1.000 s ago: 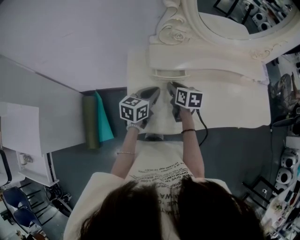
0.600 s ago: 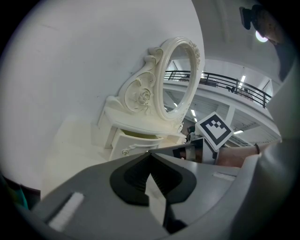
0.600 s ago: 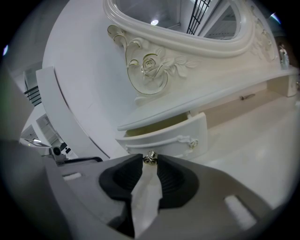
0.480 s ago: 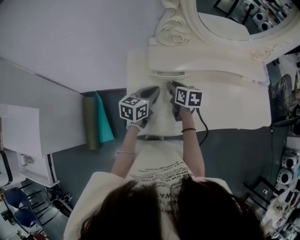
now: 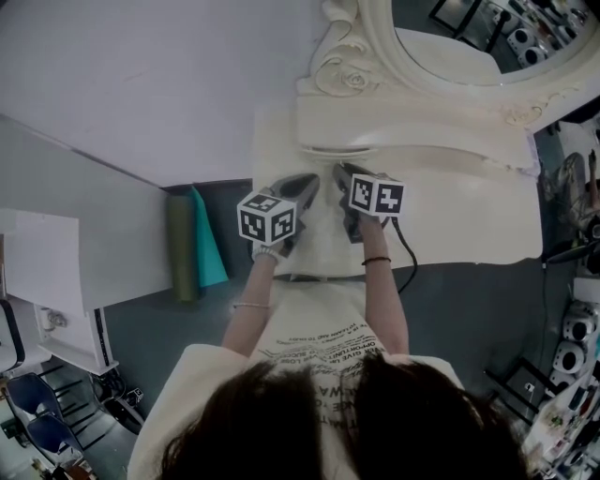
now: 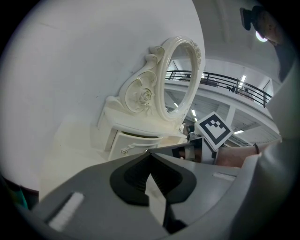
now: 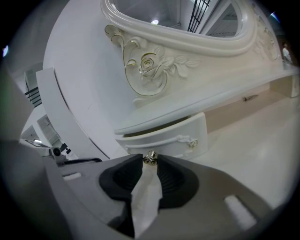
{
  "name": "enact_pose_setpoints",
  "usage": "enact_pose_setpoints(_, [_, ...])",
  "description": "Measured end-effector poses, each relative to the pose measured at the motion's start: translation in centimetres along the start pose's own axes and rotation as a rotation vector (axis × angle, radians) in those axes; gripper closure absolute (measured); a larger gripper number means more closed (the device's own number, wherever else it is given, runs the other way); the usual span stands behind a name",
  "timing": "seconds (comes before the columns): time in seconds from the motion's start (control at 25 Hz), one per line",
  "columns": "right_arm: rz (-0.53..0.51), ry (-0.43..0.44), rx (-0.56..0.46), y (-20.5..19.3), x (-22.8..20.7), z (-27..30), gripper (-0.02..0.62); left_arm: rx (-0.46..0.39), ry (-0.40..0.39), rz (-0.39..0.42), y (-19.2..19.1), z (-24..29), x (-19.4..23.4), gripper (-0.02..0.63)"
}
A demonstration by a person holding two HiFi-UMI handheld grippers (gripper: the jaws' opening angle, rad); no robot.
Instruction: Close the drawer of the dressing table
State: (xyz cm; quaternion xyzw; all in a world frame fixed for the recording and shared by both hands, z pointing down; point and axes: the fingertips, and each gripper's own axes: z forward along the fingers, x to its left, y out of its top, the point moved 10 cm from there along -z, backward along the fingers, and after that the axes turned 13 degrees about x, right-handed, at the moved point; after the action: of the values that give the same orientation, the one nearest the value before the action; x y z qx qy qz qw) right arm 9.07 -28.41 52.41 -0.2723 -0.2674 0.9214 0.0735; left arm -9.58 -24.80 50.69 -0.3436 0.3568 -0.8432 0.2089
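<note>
Right fingers (image 7: 125, 177) pinch drawer knob (image 7: 150, 158); left fingers (image 6: 133, 177) closed; cream tabletop (image 5: 469, 216), apparently grey floor (image 5: 469, 309).

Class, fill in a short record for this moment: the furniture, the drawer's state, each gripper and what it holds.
Furniture: cream carved dressing table with oval mirror
Drawer: small curved cream drawer, slightly open
Right gripper: jaws closed on the small metal knob at the drawer front
Left gripper: jaws together, empty
</note>
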Motion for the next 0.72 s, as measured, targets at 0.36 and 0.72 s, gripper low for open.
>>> enact_pose_setpoints(0.36, [0.002, 0.003, -0.006, 0.7, -0.4, 0.5, 0.492, -0.005, 0.009, -0.011, 0.3, 0.3, 0.7, 0.606])
enact_pose_setpoints(0.72, [0.002, 0.011, -0.007, 1.7, -0.8, 1.2, 0.491, -0.004, 0.012, -0.013, 1.1, 0.9, 1.5, 0.606])
